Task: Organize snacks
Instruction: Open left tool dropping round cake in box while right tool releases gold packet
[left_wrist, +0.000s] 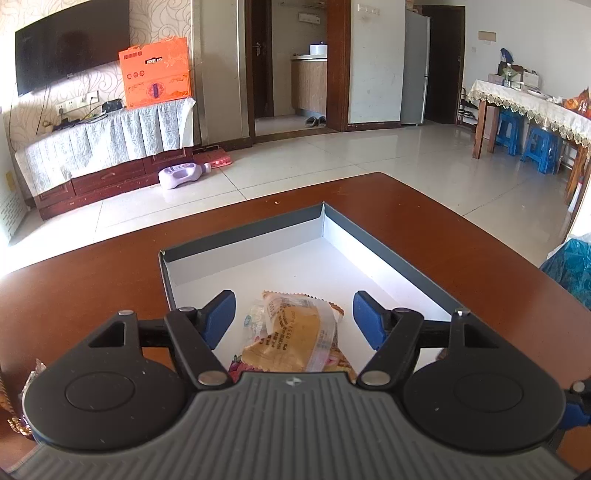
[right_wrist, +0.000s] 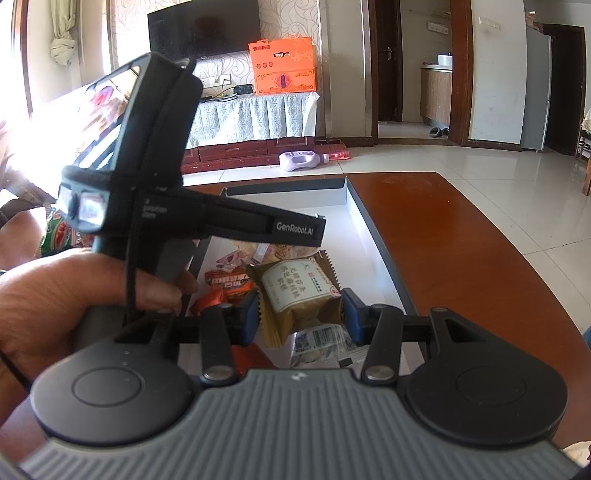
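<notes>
Holding my left claw (left_wrist: 293, 319) spread over the shallow grey-walled, white-floored box (left_wrist: 391, 258) on the glossy brown worktop (left_wrist: 92, 280), I see a crinkly clear-and-tan snack packet (left_wrist: 295, 332) lying loose between its blue pads, not gripped. My right claw (right_wrist: 301, 314) pinches a glossy gold pastry packet (right_wrist: 299, 295) by its serrated edges above the same box, where several packets already lie; judging by this, sorting is partly done, with this one left to place
</notes>
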